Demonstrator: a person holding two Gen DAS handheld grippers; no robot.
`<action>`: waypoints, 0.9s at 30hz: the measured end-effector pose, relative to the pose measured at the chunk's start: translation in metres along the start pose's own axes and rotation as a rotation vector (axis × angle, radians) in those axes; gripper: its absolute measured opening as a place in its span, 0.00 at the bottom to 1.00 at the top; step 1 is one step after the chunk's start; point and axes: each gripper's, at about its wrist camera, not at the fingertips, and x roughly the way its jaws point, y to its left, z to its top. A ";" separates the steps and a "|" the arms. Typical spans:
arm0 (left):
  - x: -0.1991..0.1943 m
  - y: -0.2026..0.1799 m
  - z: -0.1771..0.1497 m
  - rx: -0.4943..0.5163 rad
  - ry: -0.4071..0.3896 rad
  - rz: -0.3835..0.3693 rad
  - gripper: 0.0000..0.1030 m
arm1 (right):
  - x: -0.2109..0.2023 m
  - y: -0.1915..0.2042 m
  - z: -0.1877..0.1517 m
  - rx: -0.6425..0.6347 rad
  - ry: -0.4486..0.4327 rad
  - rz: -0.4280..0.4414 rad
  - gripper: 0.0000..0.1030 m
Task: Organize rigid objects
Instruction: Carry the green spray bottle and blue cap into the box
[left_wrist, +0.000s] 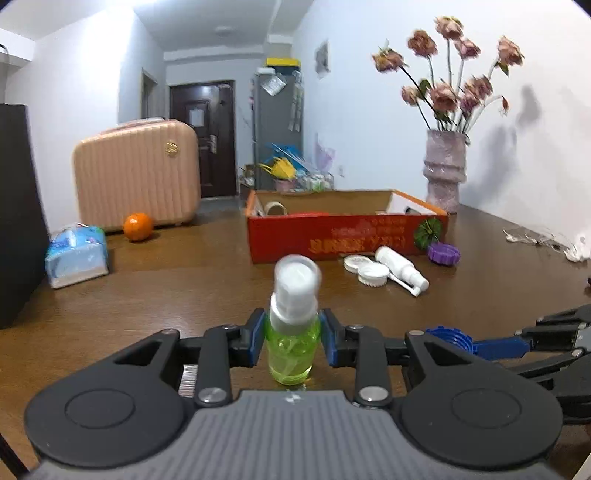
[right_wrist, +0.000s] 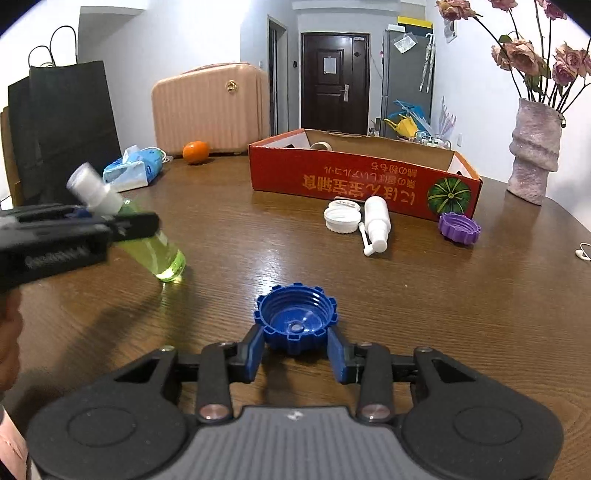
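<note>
Two claws, each gripping something. Left gripper (left_wrist: 292, 341) is clamped on a green bottle (left_wrist: 291, 349) with a white cap, tilted in the right view, its base near the table (right_wrist: 229, 243). Right gripper (right_wrist: 296, 349) pinches a blue cap (right_wrist: 295, 317) lying open side up. Beyond lie a white spray bottle (right_wrist: 376, 224), white lids (right_wrist: 341, 218) and a purple cap (right_wrist: 459, 228), all just before the red box (right_wrist: 354, 177).

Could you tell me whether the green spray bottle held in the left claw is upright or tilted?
Tilted. In the right wrist view the green spray bottle leans, cap up-left, base toward the table, gripped by the left claw.
</note>
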 end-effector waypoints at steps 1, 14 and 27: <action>0.006 0.000 -0.001 0.012 0.012 -0.010 0.30 | 0.001 -0.001 0.002 0.002 -0.004 0.000 0.41; 0.042 0.005 0.026 0.059 0.127 -0.106 0.30 | 0.023 -0.019 0.031 0.029 -0.018 0.027 0.50; 0.219 0.012 0.188 -0.028 0.117 -0.169 0.30 | 0.112 -0.148 0.196 0.084 -0.122 -0.091 0.50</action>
